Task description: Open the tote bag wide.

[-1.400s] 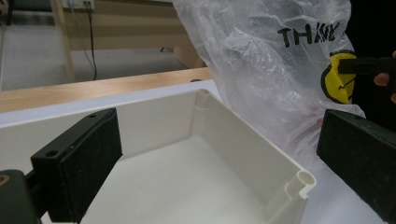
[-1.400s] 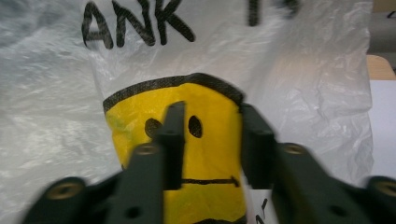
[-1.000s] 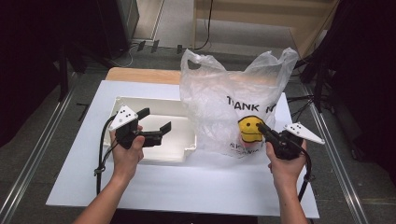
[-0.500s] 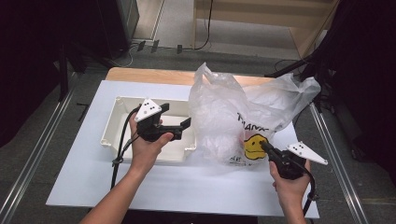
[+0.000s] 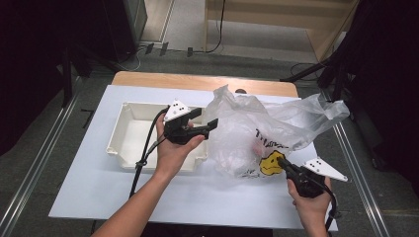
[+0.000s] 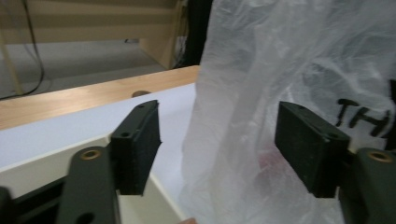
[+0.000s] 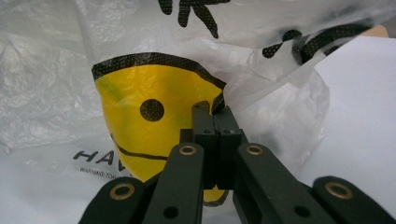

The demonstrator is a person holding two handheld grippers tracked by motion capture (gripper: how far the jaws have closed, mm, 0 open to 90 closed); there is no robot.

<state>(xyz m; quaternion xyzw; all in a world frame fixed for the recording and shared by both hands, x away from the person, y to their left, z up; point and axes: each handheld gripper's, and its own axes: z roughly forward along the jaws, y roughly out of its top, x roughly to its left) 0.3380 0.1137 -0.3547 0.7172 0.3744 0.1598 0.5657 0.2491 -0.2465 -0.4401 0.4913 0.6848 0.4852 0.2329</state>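
A thin white plastic bag point(image 5: 247, 133) with a yellow smiley face and black lettering lies crumpled on the table's right half. Something pinkish shows faintly inside it. My left gripper point(image 5: 206, 118) reaches in from the left at the bag's left side. Its jaws have just been closing, and they stand apart with a fold of the bag point(image 6: 243, 116) between them, unpinched. My right gripper point(image 5: 280, 160) is at the bag's front lower edge. In the right gripper view its jaws point(image 7: 215, 114) are shut on the film by the smiley face point(image 7: 140, 116).
A white rectangular tray point(image 5: 123, 133) sits left of the bag, under my left hand. The white tabletop point(image 5: 99, 187) ends in a wooden strip point(image 5: 197, 81) at the back. Metal rails run along both sides, and cables lie on the floor beyond.
The left gripper moved right from over the tray to the bag's side and its jaws narrowed. The bag sagged from upright into a low heap. The right gripper sank toward the front.
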